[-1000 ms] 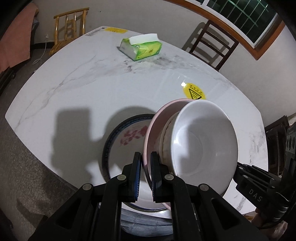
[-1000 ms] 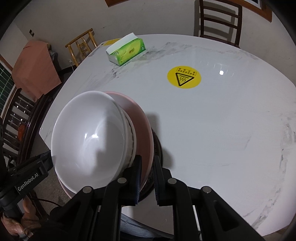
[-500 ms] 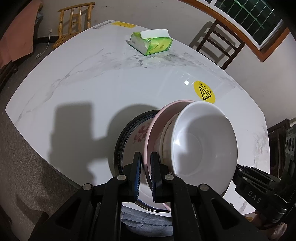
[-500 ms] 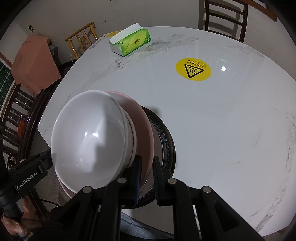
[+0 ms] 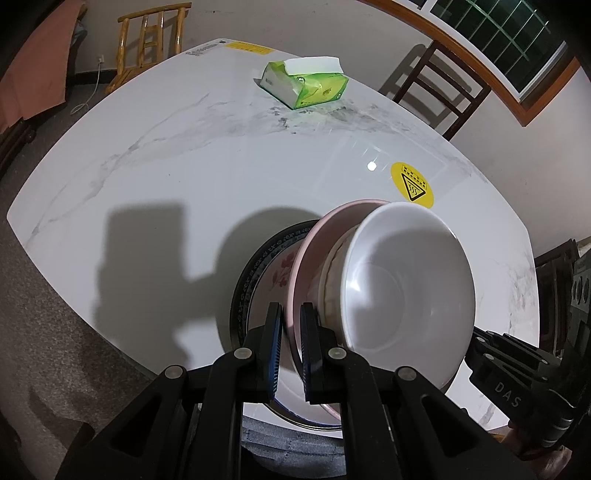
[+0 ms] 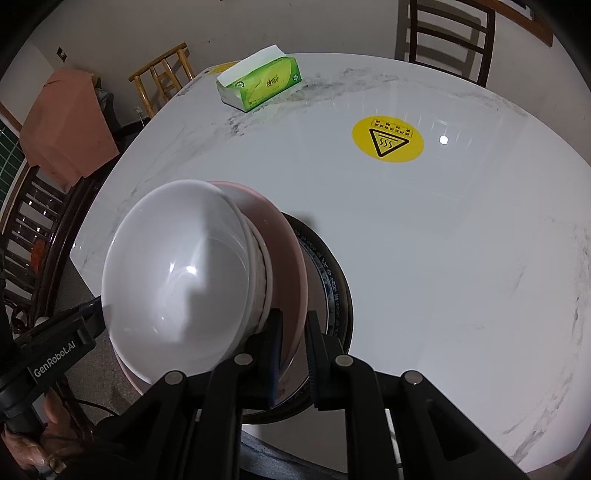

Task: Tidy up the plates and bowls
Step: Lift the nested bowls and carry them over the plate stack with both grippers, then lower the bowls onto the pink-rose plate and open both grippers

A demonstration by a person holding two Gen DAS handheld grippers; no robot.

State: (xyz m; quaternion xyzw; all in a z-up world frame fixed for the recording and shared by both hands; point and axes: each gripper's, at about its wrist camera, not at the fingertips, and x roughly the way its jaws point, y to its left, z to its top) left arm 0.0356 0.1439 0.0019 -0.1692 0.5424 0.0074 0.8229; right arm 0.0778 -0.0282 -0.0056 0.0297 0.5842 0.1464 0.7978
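1. Pink plate (image 5: 314, 258), smooth and glossy, tilted up on edge above the near table edge.
2. Nested on it: a cream bowl (image 5: 330, 273), then a shiny white bowl (image 5: 406, 280), round and deep.
3. Left gripper (image 5: 290, 354) and right gripper (image 6: 293, 350) both clamped on the pink plate's rim.
4. Beneath, flat on the marble table (image 5: 184, 166): a blue-rimmed plate (image 5: 258, 273) with red flowers.
5. Far off: a green tissue box (image 5: 304, 86); right, a yellow sticker (image 5: 412, 184).

I'm working in a home dining room: a white marble table (image 5: 221, 177) with a green tissue box (image 5: 306, 86), wooden chairs (image 5: 441, 86) around it, a barred window (image 5: 495, 33), and a hot-surface sticker (image 6: 387, 139).
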